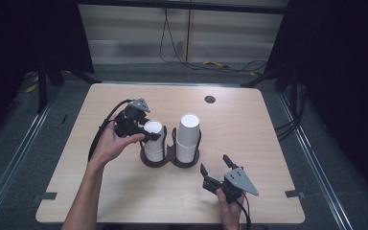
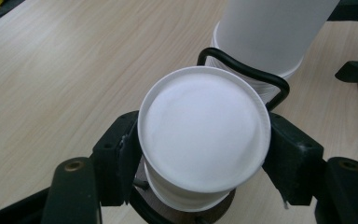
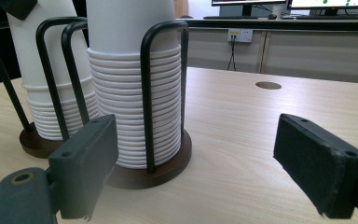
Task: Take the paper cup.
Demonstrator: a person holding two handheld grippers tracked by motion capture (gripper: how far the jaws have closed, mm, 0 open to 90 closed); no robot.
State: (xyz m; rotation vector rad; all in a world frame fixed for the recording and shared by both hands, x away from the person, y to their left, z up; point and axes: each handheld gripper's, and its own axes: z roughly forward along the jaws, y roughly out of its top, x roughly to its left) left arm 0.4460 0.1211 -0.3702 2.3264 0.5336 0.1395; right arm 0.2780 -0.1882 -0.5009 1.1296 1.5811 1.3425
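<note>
High view: top cup gripped on the left stack, right gripper idle.

The left gripper (image 1: 146,130) is pinched on the top cup (image 2: 204,128) of the left stack (image 1: 154,146), which sits in the two-post cup holder (image 1: 170,160) near the table (image 1: 249,139) centre. The right gripper (image 1: 216,170) is held spread, apart from the right stack (image 1: 188,139) and pinching nothing. Risks, as judged: several nested cups could be lifted together if they stick; the thin rim could be crushed by a hard squeeze; the holder could be tipped by an angled pull against its wire loops. No brand, label or writing can be read on the cups or holder.
</note>
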